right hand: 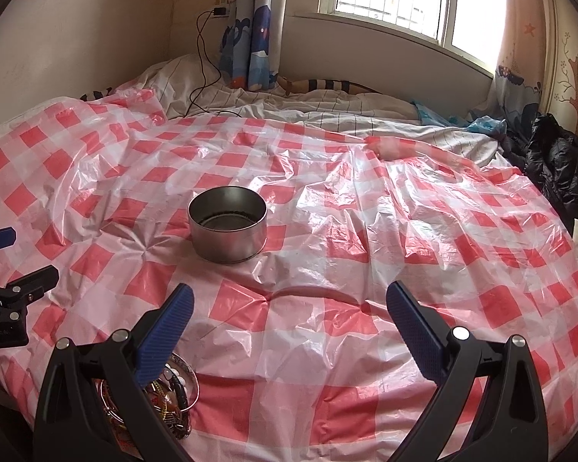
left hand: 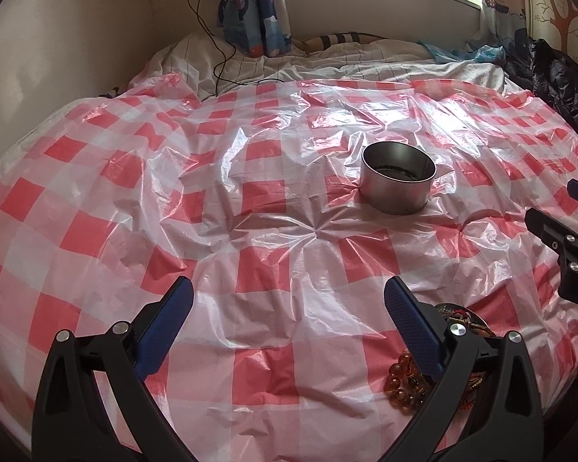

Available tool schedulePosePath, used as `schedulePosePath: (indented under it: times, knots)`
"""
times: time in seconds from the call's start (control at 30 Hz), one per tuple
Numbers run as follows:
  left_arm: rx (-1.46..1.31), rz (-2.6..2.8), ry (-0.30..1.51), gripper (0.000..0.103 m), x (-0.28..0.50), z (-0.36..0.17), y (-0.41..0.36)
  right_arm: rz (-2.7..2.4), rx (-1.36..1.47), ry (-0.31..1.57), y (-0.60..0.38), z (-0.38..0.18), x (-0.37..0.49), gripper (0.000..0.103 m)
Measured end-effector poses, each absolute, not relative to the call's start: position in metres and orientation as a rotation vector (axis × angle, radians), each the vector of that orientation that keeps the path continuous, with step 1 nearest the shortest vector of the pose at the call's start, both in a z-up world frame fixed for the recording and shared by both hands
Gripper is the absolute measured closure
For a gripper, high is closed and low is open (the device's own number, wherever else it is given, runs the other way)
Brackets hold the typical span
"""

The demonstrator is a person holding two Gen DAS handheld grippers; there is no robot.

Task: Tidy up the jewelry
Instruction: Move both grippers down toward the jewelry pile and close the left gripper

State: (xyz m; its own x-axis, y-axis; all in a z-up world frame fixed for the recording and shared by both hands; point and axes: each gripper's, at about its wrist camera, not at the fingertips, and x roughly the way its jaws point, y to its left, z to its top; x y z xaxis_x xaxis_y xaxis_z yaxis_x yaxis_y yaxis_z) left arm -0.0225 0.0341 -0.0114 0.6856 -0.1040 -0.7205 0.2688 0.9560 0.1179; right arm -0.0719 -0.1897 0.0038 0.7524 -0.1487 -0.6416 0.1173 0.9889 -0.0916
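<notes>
A round metal tin stands open on the red-and-white checked plastic sheet; it also shows in the right wrist view, with something dark at its bottom. A pile of jewelry with amber beads lies near the front edge, partly hidden behind my left gripper's right finger. In the right wrist view the jewelry lies in a shallow dish under the left finger. My left gripper is open and empty. My right gripper is open and empty; it shows at the right edge of the left wrist view.
The sheet covers a bed with white striped bedding at the back. A black cable runs from a wall socket onto the bed. A black jacket lies at the right. Curtains hang by the window.
</notes>
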Motion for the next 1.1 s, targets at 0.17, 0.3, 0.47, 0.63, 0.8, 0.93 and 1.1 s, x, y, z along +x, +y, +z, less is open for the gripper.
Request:
schedulePosePath:
  times: [0.17, 0.3, 0.47, 0.63, 0.8, 0.93, 1.1]
  knots:
    - [0.259, -0.239, 0.785, 0.008, -0.030, -0.013, 0.023, -0.111, -0.063, 0.711, -0.189, 0.009, -0.080, 0.007]
    - [0.268, -0.260, 0.793, 0.008, -0.033, -0.015, 0.020, -0.069, -0.098, 0.725, -0.184, 0.007, -0.088, 0.007]
    - [0.220, -0.328, 0.842, 0.008, -0.035, -0.020, 0.020, -0.072, -0.148, 0.758, -0.184, -0.003, -0.098, 0.007]
    - [0.237, -0.395, 0.865, 0.008, -0.040, -0.028, 0.007, -0.004, -0.149, 0.796, -0.184, -0.012, -0.106, 0.007]
    - [0.271, -0.400, 0.875, 0.008, -0.043, -0.034, 0.000, 0.035, -0.191, 0.818, -0.174, -0.019, -0.109, 0.007]
    - [0.282, -0.393, 0.876, 0.008, -0.042, -0.035, 0.003, 0.047, -0.221, 0.828, -0.167, -0.022, -0.110, 0.007]
    - [0.274, -0.428, 0.878, 0.008, -0.043, -0.035, 0.003, 0.081, -0.211, 0.841, -0.165, -0.025, -0.110, 0.007]
